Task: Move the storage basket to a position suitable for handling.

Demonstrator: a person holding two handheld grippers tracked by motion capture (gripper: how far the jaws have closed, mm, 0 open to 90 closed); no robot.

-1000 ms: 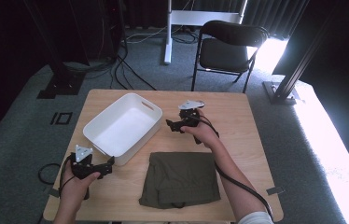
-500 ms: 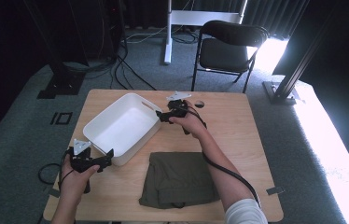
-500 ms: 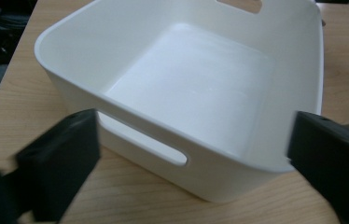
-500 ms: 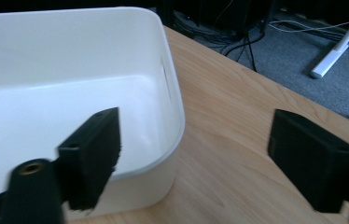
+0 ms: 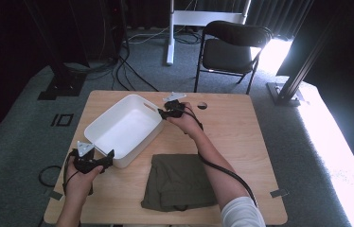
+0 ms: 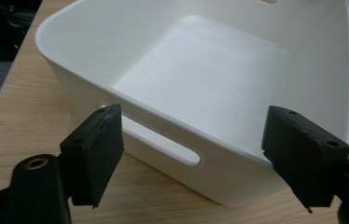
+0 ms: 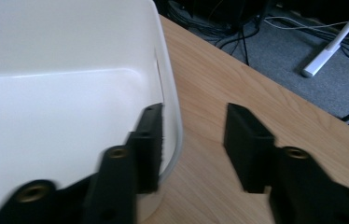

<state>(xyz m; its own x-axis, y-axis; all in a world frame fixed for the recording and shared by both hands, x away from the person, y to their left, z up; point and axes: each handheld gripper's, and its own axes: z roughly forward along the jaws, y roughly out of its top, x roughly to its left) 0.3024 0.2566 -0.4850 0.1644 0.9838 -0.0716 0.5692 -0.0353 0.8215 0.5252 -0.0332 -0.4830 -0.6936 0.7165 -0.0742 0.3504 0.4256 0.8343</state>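
A white plastic bin sits empty on the left half of the wooden table. My left gripper is open at the bin's near end, and its jaws frame the wall with the handle slot without touching it. My right gripper is open at the bin's far right corner. In the right gripper view its jaws straddle the rim, one inside the bin and one outside over the table. A folded olive garment lies near the front edge, right of the bin.
A round hole marks the table behind my right hand. A black folding chair stands beyond the far edge, with cables and a white stand base on the grey carpet. Bare wood spreads across the table's right side.
My right gripper has moved left from the table's middle onto the bin's far right rim. The left gripper has edged forward and right to the bin's near end.
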